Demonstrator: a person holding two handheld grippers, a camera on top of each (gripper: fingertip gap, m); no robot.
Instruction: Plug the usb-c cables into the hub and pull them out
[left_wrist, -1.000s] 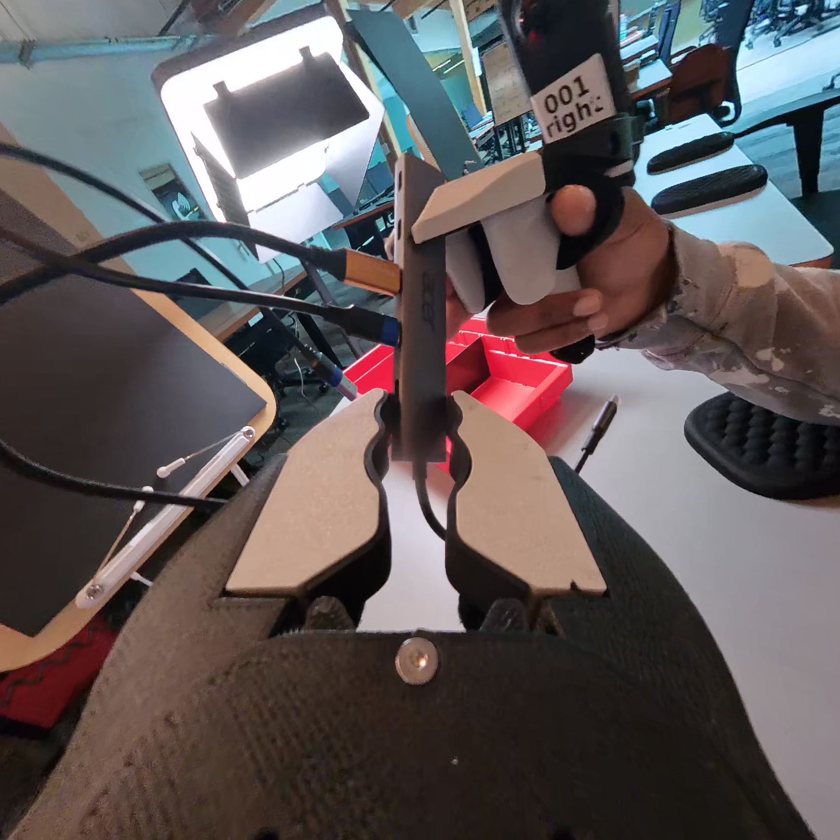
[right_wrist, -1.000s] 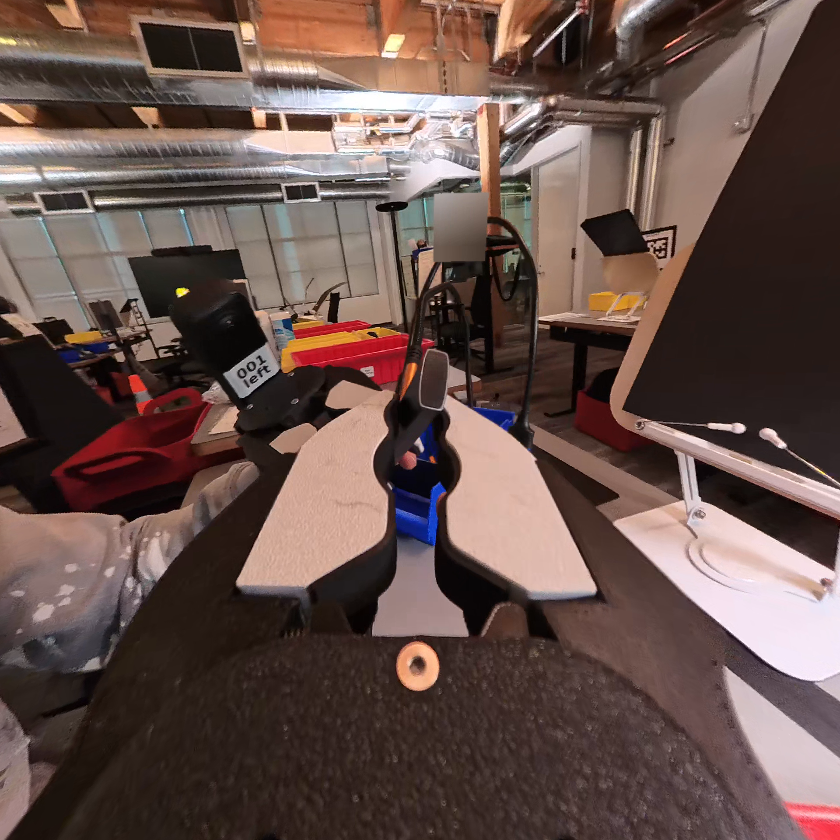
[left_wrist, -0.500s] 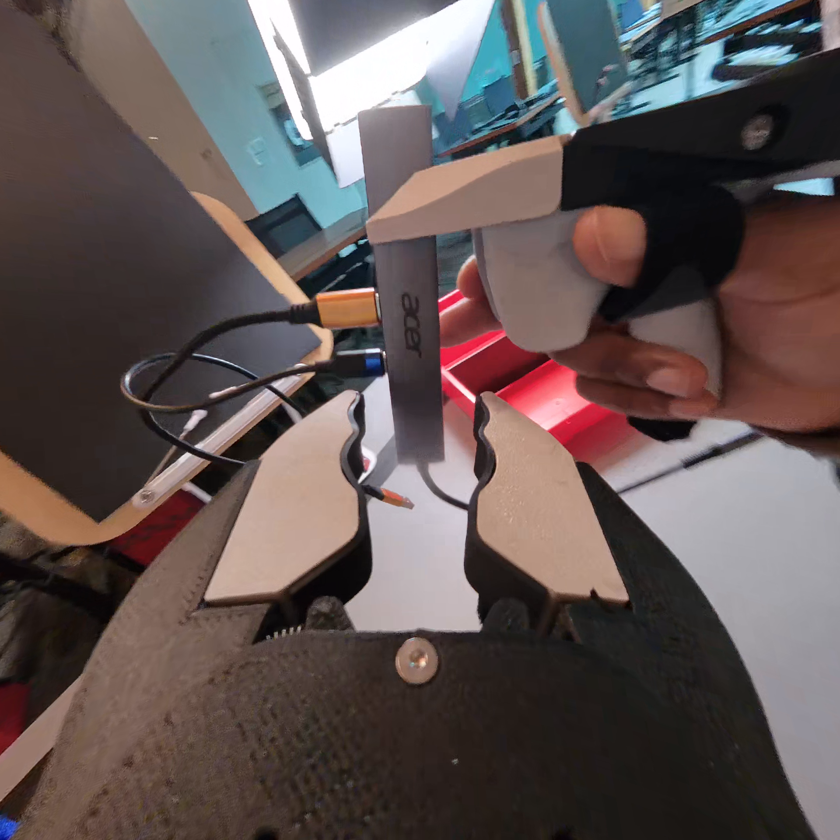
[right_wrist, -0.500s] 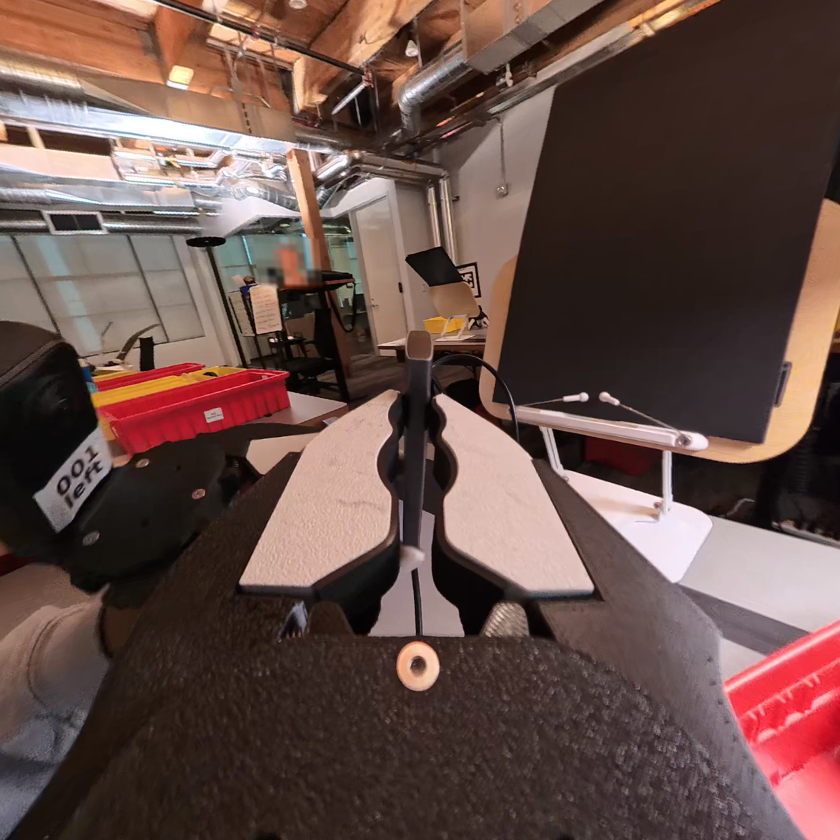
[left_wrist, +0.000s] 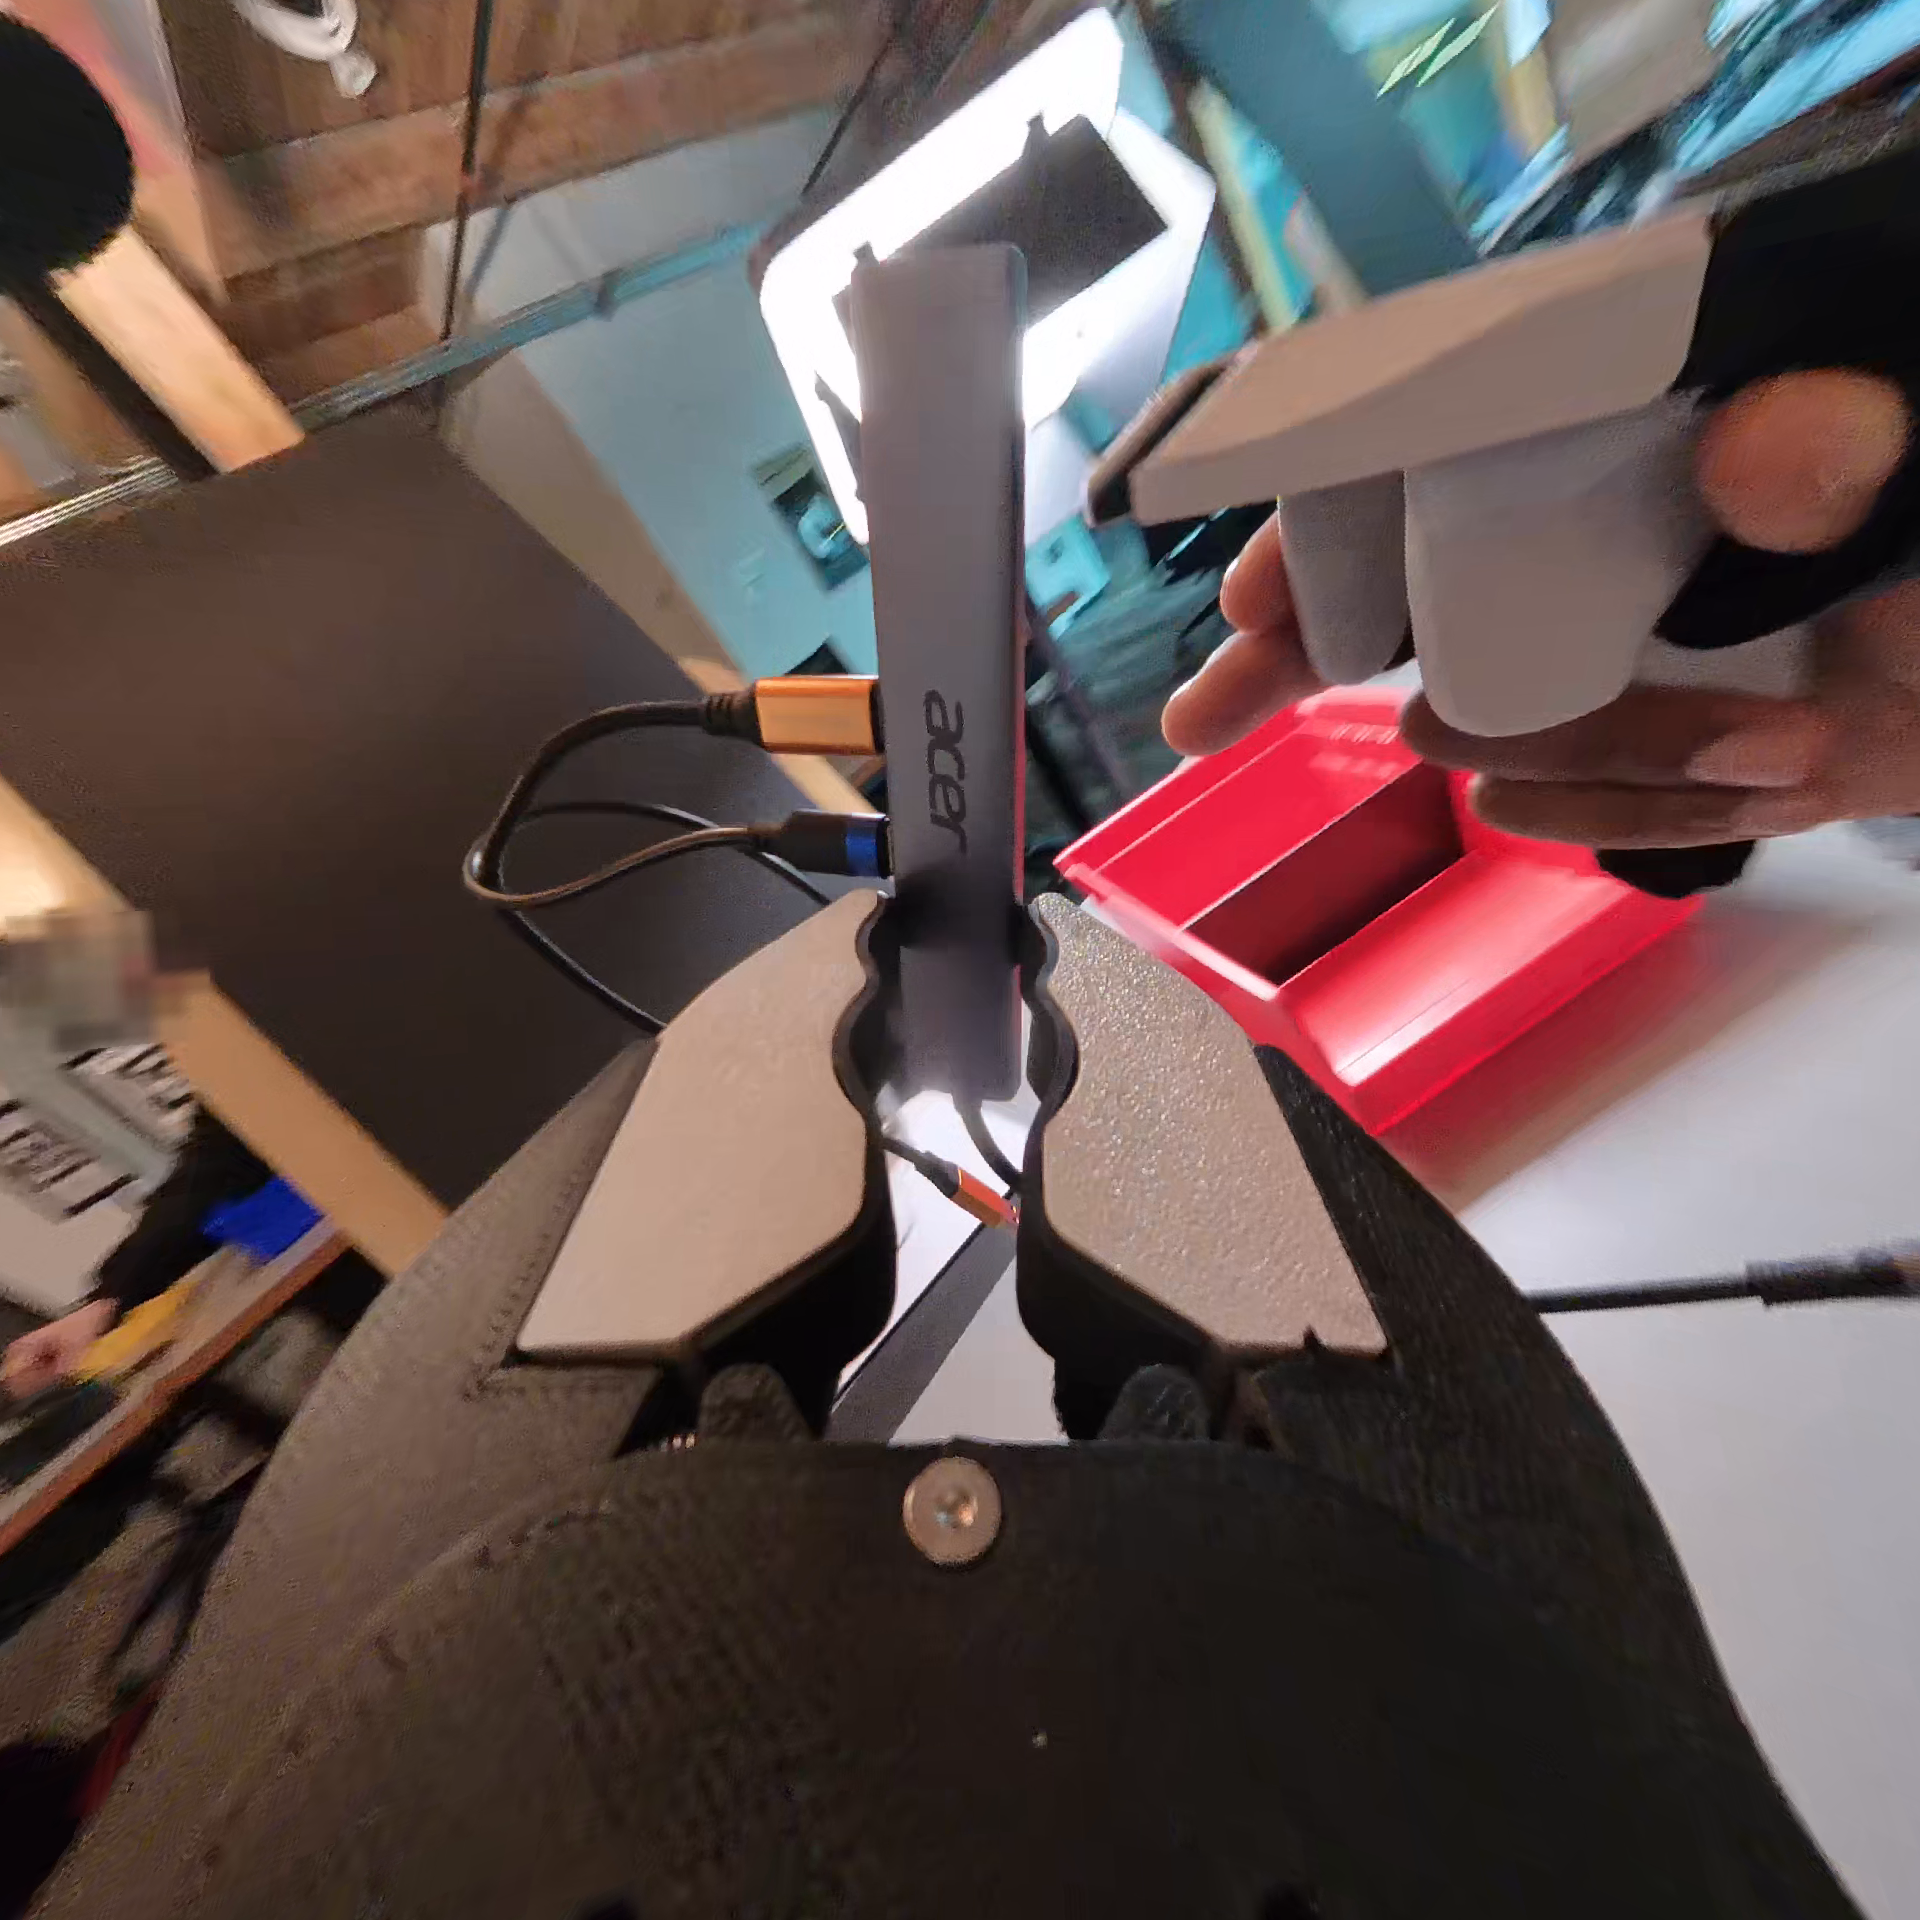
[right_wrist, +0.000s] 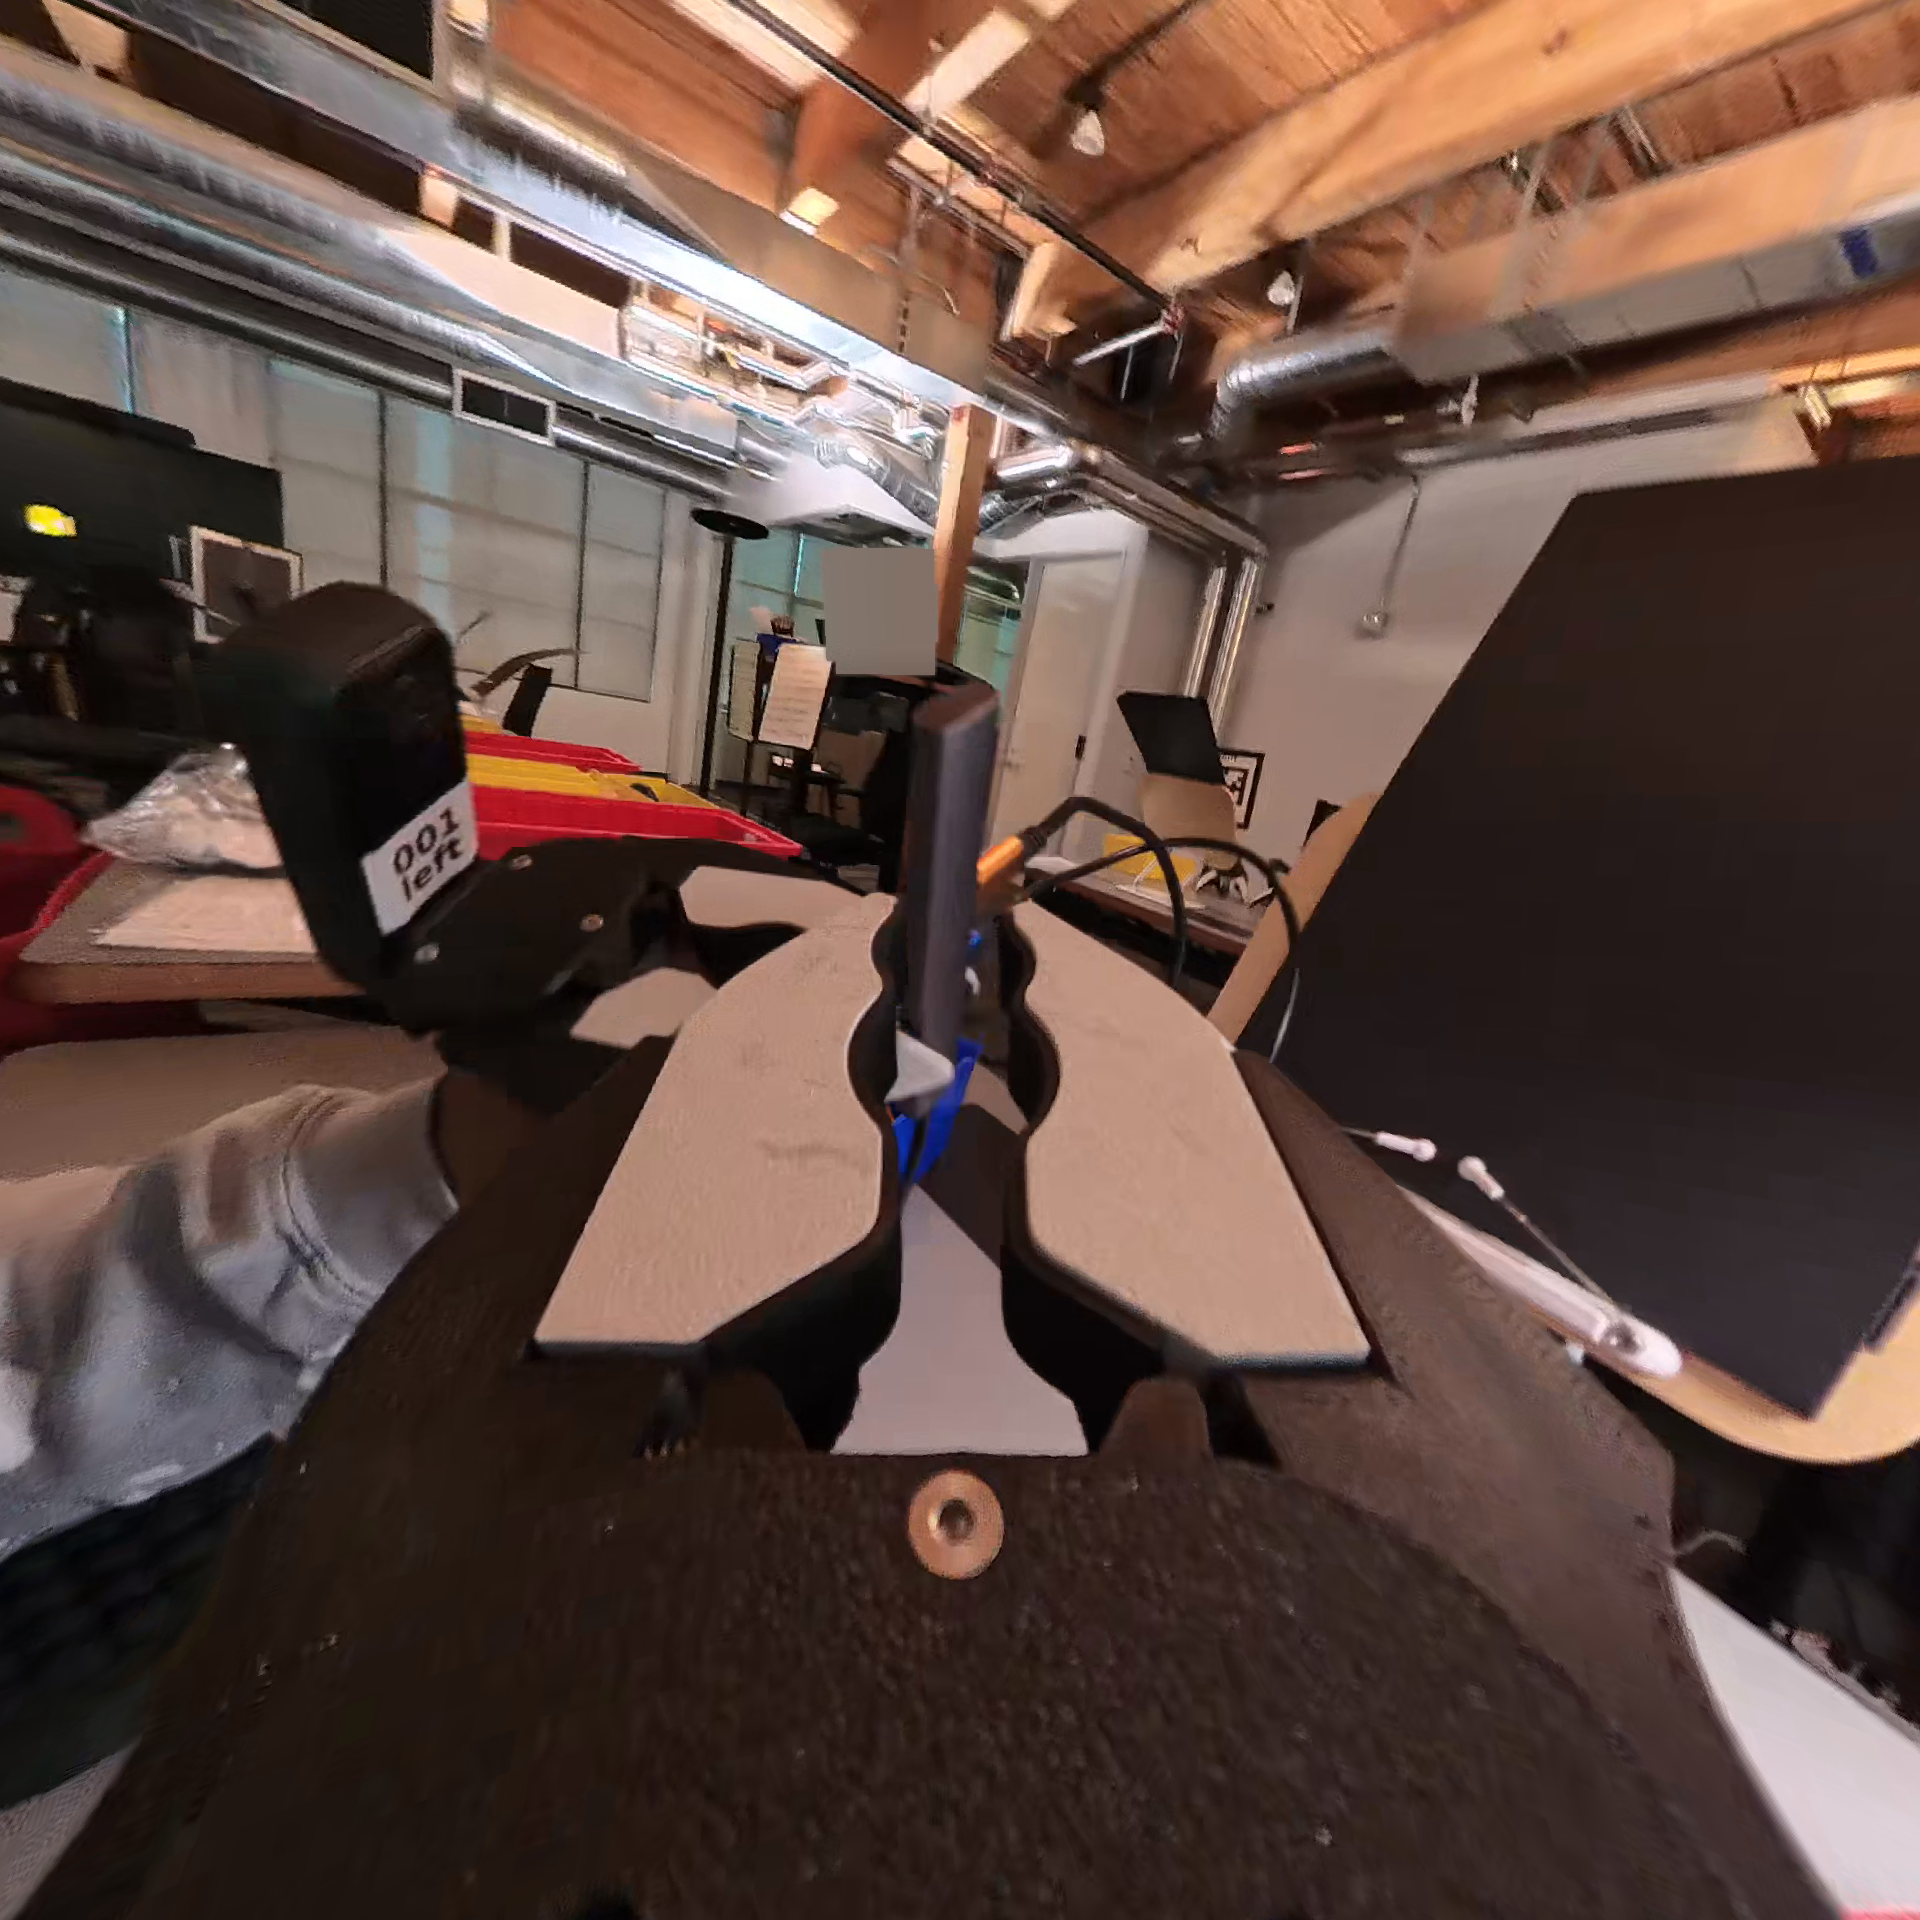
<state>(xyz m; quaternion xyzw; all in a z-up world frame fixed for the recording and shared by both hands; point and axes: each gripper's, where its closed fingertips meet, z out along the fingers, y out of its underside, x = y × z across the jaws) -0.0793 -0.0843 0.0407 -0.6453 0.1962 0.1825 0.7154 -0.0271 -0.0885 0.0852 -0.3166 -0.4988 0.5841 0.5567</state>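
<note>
A grey hub (left_wrist: 951, 582) stands upright, and my left gripper (left_wrist: 951, 935) is shut on its lower end. An orange-shelled plug (left_wrist: 821, 714) and a blue-shelled plug (left_wrist: 847, 842) sit in the hub's left side, with black cables looping left. A loose orange-tipped cable end (left_wrist: 977, 1200) lies below, between my fingers. The right gripper's finger (left_wrist: 1403, 405) is to the right of the hub, apart from it. In the right wrist view my right gripper (right_wrist: 951, 935) is open, and the hub (right_wrist: 951, 831) stands edge-on just past the tips.
A red bin (left_wrist: 1351, 935) sits on the white table (left_wrist: 1714, 1507) right of the hub. A black panel on a wooden stand (left_wrist: 312, 779) is at the left and also shows in the right wrist view (right_wrist: 1610, 883). A loose black cable (left_wrist: 1714, 1288) lies at right. About 7 cm separates my left fingertips from my right.
My left gripper has closed on the hub's lower end. My right gripper has let go of the hub and drawn back to its right.
</note>
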